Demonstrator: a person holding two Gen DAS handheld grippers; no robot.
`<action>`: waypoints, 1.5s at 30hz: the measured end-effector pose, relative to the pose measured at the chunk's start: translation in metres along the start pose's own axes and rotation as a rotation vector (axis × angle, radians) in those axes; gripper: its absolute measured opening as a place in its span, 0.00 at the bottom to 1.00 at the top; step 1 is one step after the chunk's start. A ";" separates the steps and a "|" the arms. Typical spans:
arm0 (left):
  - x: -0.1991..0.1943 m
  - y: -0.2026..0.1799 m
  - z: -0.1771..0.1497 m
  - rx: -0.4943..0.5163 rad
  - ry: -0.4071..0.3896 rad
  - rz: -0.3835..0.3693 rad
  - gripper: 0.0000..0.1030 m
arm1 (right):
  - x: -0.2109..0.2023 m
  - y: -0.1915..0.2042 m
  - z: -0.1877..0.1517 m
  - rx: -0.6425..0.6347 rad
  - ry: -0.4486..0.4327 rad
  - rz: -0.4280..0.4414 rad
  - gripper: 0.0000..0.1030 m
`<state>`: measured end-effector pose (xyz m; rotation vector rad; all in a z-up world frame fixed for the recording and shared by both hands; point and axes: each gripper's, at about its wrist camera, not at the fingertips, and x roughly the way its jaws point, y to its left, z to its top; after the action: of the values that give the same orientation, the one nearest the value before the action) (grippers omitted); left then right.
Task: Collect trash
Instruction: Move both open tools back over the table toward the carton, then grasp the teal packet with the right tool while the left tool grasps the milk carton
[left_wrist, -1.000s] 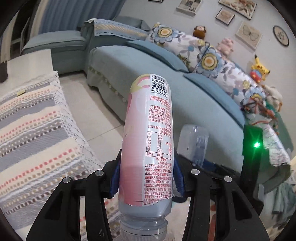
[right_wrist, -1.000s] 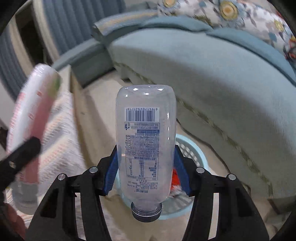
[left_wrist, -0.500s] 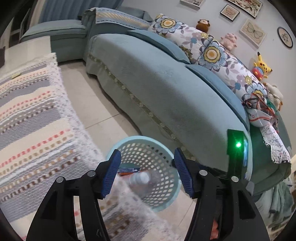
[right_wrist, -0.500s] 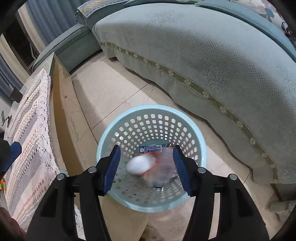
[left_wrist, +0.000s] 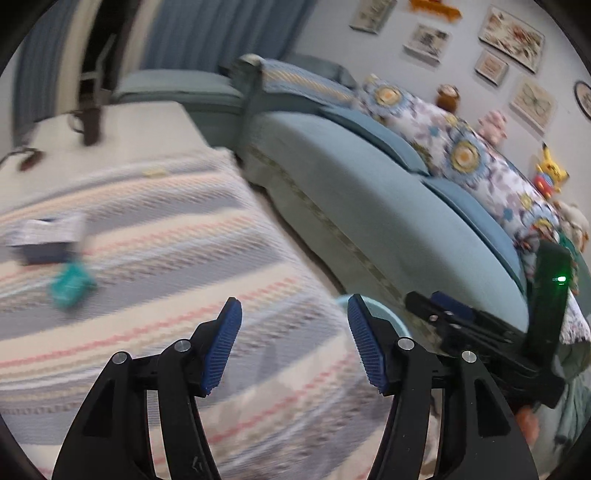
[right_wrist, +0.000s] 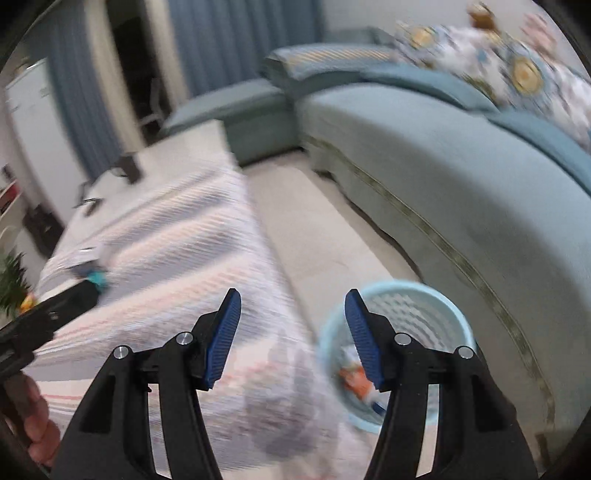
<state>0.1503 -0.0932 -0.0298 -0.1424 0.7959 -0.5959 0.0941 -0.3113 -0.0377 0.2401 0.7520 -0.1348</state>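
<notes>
While the pale-blue basket (right_wrist: 436, 306) already holds some trash, with orange and white scraps lying blurred at its bottom, at least two pieces look left to collect on the striped tablecloth (left_wrist: 177, 258). They are a teal wrapper (left_wrist: 70, 284) and, touching it on its far side, a crumpled white and dark-blue packet (left_wrist: 44, 238). In the left wrist view both sit at about ten o'clock from the left gripper (left_wrist: 293, 343), well apart from it. In the right wrist view they show as a small teal and white smear at about nine o'clock. Both are too blurred to read; they look light and flat, so I judge either would take a pinch at an edge.

The basket stands on the floor between the table's edge and the blue sofa (right_wrist: 461, 177). It lies at about four o'clock behind the right gripper (right_wrist: 291, 339) in its own view, and only a sliver of rim shows past the left gripper's right finger.

The left gripper's jaws have just been opening and stand apart with nothing between them. The right gripper's jaws are likewise parted and empty. Both hover over the cloth, so I judge the next step is a reach toward the wrapper and packet.
</notes>
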 end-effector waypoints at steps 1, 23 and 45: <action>-0.012 0.014 0.003 -0.013 -0.017 0.030 0.56 | -0.002 0.018 0.004 -0.029 -0.014 0.029 0.53; -0.069 0.242 -0.017 -0.443 -0.090 0.466 0.56 | 0.152 0.291 -0.027 -0.263 0.232 0.282 0.65; 0.007 0.289 0.046 -0.269 -0.089 0.423 0.74 | 0.178 0.178 0.017 -0.147 0.115 0.056 0.34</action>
<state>0.3162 0.1376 -0.0989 -0.2379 0.7880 -0.0812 0.2714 -0.1504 -0.1187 0.1301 0.8650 -0.0123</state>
